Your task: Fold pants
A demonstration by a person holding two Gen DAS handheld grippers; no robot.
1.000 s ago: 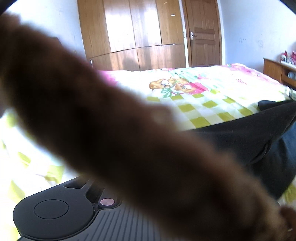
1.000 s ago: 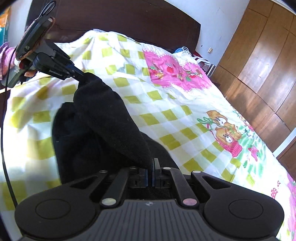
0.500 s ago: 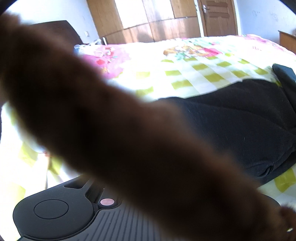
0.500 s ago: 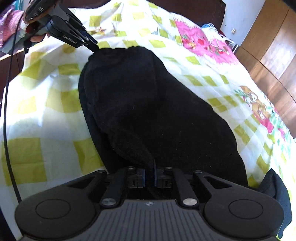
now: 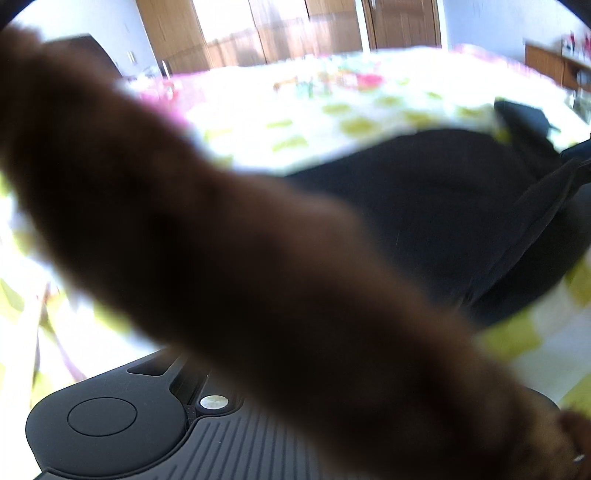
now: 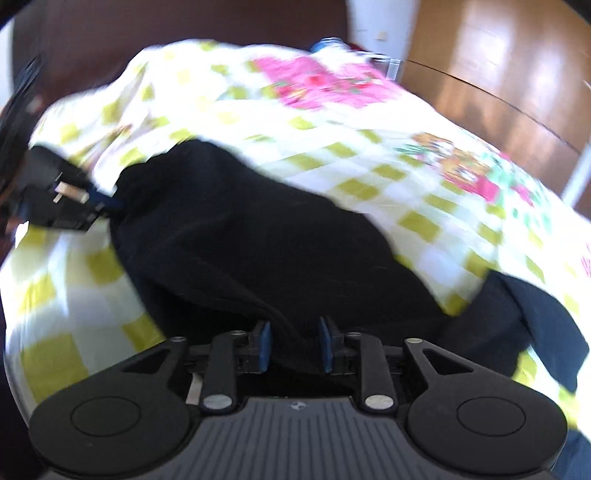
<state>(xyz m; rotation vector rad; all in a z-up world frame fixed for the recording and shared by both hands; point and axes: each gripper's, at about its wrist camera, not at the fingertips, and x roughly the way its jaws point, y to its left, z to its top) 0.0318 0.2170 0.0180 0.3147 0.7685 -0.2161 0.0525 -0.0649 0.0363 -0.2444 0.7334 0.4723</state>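
Observation:
The black pants (image 6: 258, 240) lie in a folded heap on the checkered bedspread (image 6: 369, 147). My right gripper (image 6: 293, 345) is at their near edge. Its jaws are opening: the blue pads (image 6: 264, 343) stand apart, with a loose fold of the cloth between them. My left gripper (image 6: 107, 201) reaches in from the far left with its tip at the pants' far corner, too blurred to read. In the left wrist view a blurred brown furry band (image 5: 240, 277) hides the fingers, and the pants (image 5: 443, 206) show behind it.
A second dark garment (image 6: 535, 325) lies on the bed at the right, against the pants. A dark headboard (image 6: 184, 22) and a wooden wardrobe (image 6: 498, 74) stand behind the bed. A wooden side table (image 5: 546, 62) is at the far right.
The right gripper's pads, shut on the pants before, have parted. Both hands have come down, and the pants, lifted a second ago, now rest lower and flatter on the bed.

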